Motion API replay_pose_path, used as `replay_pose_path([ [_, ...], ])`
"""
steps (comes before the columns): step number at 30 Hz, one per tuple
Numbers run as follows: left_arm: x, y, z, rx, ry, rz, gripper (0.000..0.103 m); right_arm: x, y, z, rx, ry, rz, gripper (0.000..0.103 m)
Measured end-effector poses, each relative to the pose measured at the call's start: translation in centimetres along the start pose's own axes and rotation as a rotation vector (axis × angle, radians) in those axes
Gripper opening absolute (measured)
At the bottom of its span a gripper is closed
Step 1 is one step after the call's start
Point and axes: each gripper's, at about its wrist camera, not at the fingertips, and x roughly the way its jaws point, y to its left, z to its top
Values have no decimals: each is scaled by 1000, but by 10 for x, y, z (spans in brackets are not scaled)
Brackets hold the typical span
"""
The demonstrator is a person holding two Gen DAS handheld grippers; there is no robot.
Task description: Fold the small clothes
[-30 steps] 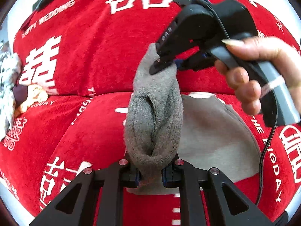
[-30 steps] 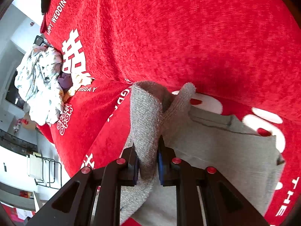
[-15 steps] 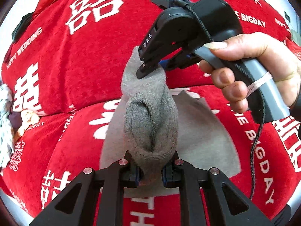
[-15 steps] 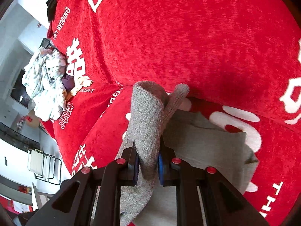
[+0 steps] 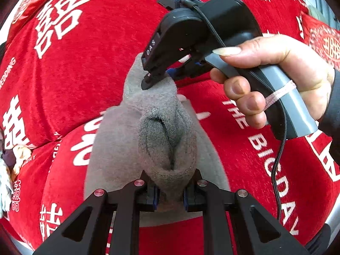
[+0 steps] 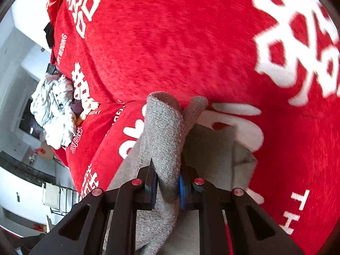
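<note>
Left wrist view: both tools, left tool (image 5: pixel 170 191) and right tool (image 5: pixel 158 78), clench the grey garment (image 5: pixel 167 140) lifted mid-fold; laying flat at 6 o'clock remains.

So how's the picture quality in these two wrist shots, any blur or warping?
Left wrist view: sharp, evenly bright, with heavy fisheye bending and dark corners; the grey garment in the left claw is crisp. Right wrist view: same warping, the white character on the red cover smeared at upper right, knit texture near the right claw clear.
</note>
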Motion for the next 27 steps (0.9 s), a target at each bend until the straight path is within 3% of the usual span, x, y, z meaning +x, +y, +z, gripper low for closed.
replay_pose_path([
  [8,25,-26,-7,57,49,36,17,16,-52,-20,111,4,28,17],
  [11,26,-32,-11,76,47,48,18,20,-67,-26,168,5,36,22],
  [12,26,-33,-11,81,49,48,23,19,-73,-28,196,5,36,27],
  [14,23,-30,-12,78,54,4,53,11,-78,-31,228,-16,19,30],
  [15,17,-26,-13,62,55,-40,75,4,-80,-32,235,-34,2,34],
  [16,10,-22,-15,48,38,-59,80,-4,-82,-34,244,-54,-14,36],
  [20,-23,-9,-18,58,-37,-120,80,-44,-75,-40,230,-154,-45,38],
  [22,-39,7,-16,40,-84,-138,80,-56,-60,-40,187,-187,-36,50],
  [24,-44,29,-7,-7,-105,-138,80,-57,-40,-38,138,-187,-8,67],
  [27,-30,69,6,-129,-65,-153,80,-41,-12,-35,67,-131,30,69],
])
